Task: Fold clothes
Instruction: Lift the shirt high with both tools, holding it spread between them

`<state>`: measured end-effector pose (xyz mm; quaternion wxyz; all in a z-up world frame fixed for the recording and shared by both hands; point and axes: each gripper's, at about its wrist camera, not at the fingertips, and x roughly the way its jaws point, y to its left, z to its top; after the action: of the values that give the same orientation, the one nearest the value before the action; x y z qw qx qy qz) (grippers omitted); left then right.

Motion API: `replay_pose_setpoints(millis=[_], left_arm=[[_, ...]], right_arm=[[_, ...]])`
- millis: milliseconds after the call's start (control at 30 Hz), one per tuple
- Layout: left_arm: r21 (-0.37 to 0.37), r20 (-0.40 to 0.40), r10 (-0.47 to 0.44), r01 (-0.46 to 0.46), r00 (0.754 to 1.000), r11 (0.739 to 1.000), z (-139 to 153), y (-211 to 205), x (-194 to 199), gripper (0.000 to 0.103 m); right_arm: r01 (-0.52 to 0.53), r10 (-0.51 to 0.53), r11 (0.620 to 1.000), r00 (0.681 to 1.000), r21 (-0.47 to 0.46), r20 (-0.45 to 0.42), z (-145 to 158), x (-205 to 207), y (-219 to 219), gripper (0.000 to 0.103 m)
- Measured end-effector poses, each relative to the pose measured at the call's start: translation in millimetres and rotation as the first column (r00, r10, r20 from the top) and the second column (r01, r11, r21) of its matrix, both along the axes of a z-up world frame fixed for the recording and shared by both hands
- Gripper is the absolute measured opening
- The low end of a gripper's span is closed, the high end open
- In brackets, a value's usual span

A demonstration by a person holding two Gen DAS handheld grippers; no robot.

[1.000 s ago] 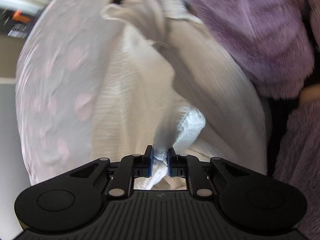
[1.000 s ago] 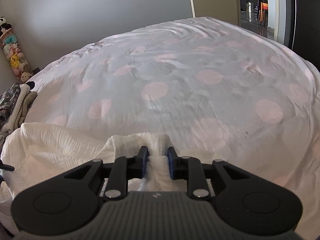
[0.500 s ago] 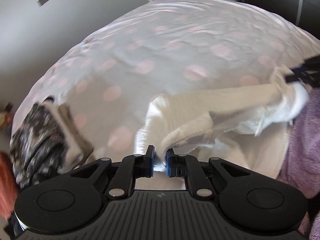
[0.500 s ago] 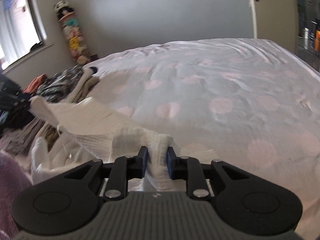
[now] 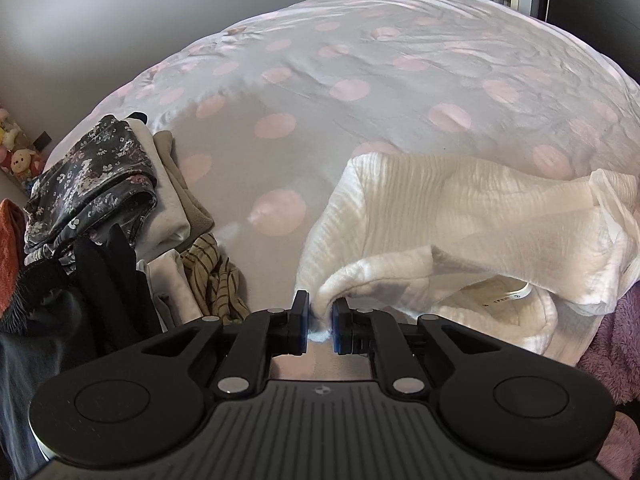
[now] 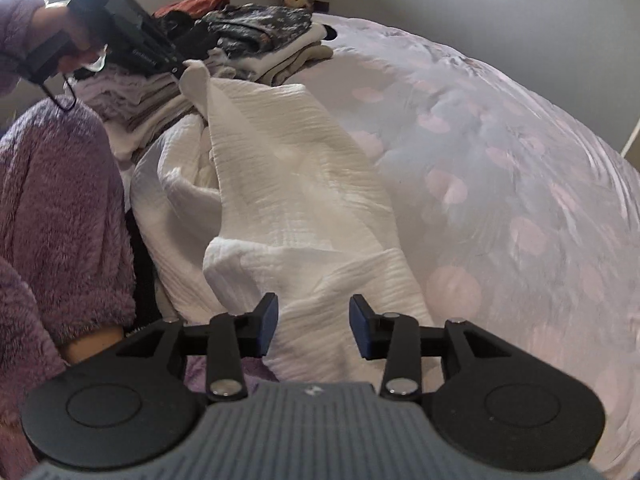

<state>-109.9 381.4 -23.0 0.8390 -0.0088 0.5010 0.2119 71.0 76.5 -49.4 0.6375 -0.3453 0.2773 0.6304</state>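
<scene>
Pinching the white crinkled garment (image 5: 460, 216) beside the folded pile (image 5: 120, 200) with our left gripper (image 5: 321, 322), we are spreading it; our right gripper (image 6: 313, 330), jaws apart, is needing a fresh hold.

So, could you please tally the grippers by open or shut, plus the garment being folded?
Shut grippers: 1, the left gripper, clamped on the white garment.
Open grippers: 1, the right gripper, above the cloth.
White garments being folded: 1.
Total: 3.

white crinkled garment (image 5: 460, 216) (rumpled), draped over dotted bed's near edge
</scene>
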Motion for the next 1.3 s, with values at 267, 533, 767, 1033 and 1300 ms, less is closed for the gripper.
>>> replay_pose_setpoints(millis=[267,533,767,1033,1300], left_arm=[[0.002,0.000,-0.045,0.045,0.999,0.999,-5,-1,1,0.009],[-0.013,0.045,-0.057,0.058,0.997,0.998,-2,3,-2,0.009],[-0.027,0.068,-0.069,0.071,0.995,0.997,-1,8,-4,0.009],[-0.011,0.104,-0.059,0.060,0.993,0.998,11,11,-2,0.009],[0.060,0.180,-0.013,0.002,0.984,0.998,54,10,6,0.009]], right_arm=[[-0.361,0.404,0.907,0.891,-0.217,0.208,9,-31,33,0.047],[-0.588,0.721,0.675,0.653,-0.445,0.232,-7,-60,81,0.058],[-0.644,0.804,0.516,0.592,-0.565,0.059,-25,-61,126,0.057],[-0.624,0.770,0.487,0.637,-0.611,-0.036,-26,-52,139,0.010],[-0.251,0.439,0.879,0.761,-0.407,0.479,58,7,134,0.008]])
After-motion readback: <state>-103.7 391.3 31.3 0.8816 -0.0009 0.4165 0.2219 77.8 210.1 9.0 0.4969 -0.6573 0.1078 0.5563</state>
